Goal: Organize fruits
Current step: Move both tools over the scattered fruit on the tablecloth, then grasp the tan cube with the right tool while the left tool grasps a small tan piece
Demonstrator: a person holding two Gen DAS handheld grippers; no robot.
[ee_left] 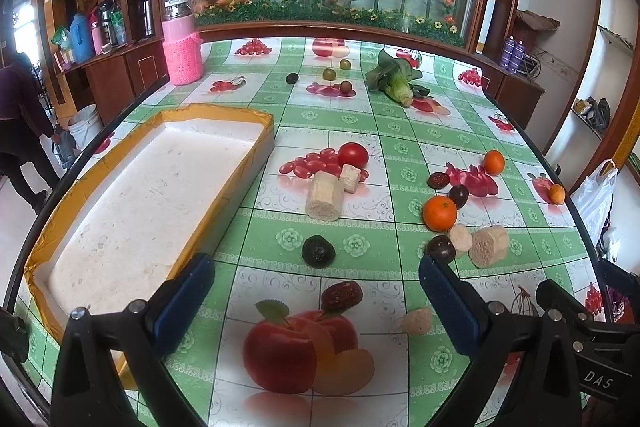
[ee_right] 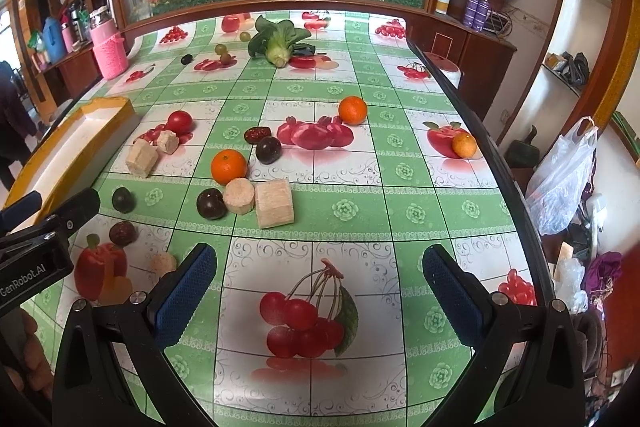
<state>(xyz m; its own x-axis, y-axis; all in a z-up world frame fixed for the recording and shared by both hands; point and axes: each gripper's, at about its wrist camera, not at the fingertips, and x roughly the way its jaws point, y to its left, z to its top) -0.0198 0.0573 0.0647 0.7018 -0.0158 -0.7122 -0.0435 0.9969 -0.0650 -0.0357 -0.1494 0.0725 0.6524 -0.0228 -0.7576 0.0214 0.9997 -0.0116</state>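
I saw the table [ee_left: 400, 131] under its green fruit-print cloth, and on its left side the shallow white foam tray [ee_left: 152, 187] with yellow-taped rim held nothing. My left gripper [ee_left: 316, 283] and right gripper [ee_right: 320, 267] both hovered over the cloth, jaws spread wide, gripping nothing. Loose fruit lay right of the tray: a tomato [ee_left: 353, 155], an orange [ee_left: 439, 213], a dark plum [ee_left: 318, 251] and a red date [ee_left: 342, 295].
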